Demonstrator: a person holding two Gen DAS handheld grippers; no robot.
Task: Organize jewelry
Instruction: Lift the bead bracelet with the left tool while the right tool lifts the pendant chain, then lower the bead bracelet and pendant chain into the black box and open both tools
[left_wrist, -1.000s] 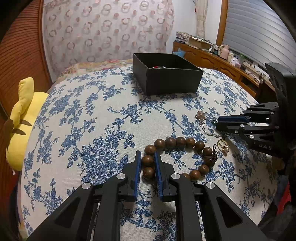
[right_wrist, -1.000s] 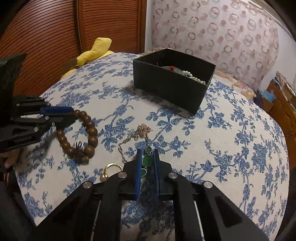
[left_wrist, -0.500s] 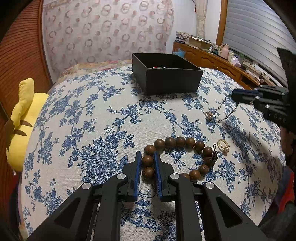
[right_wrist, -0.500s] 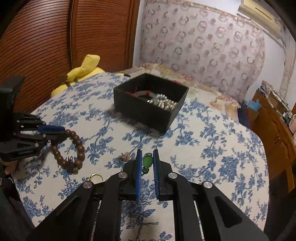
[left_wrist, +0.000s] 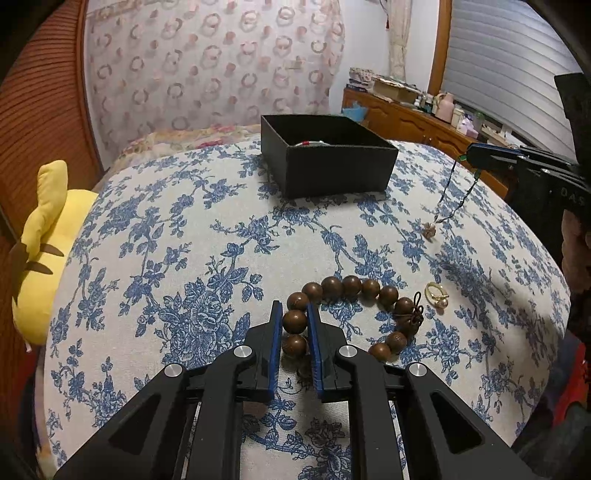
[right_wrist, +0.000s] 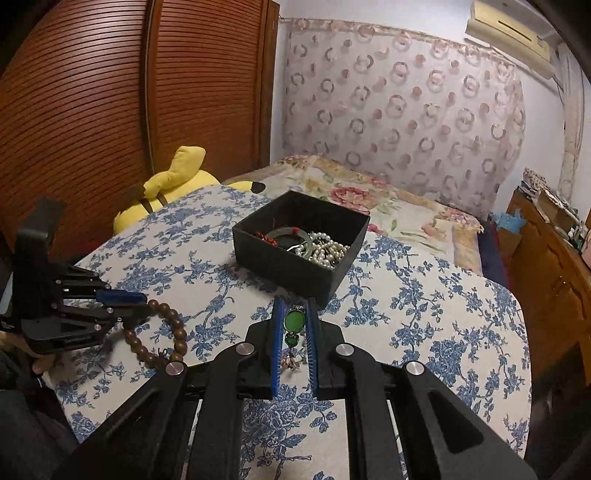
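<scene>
A blue-and-white floral cloth (left_wrist: 155, 258) is covering the work surface, which is sitting in a bedroom with a slatted wooden wardrobe (right_wrist: 92, 110), a curtain printed with pink rings (right_wrist: 406, 110), a flowered bedspread (right_wrist: 388, 206), a wooden sideboard (left_wrist: 413, 118) crowded with small items under a shuttered window, and an air conditioner (right_wrist: 506, 26) high on the wall. One yellow plush toy (left_wrist: 44, 251) is lying at the cloth's edge. One open black box (right_wrist: 295, 258) is standing toward the far side of the cloth, holding a pale green bangle, a heap of pearl beads and a red strand. One wooden bead bracelet (left_wrist: 354, 310) is lying on the cloth near the front edge, and the left gripper (left_wrist: 294, 325) is clenching two of its beads between the blue pads. Just beside the bracelet's knotted tassel one gold ring (left_wrist: 436, 295) with a pearl is lying. The right gripper (right_wrist: 294, 325) is gripping a necklace with green stones (right_wrist: 293, 321), one large oval and a smaller one below it; in the left wrist view its chain is hanging from the tips, well clear of the box, with a small pendant cluster dangling near the cloth. The letters "DAS" are showing on the right gripper's side, the rest being cut off.
</scene>
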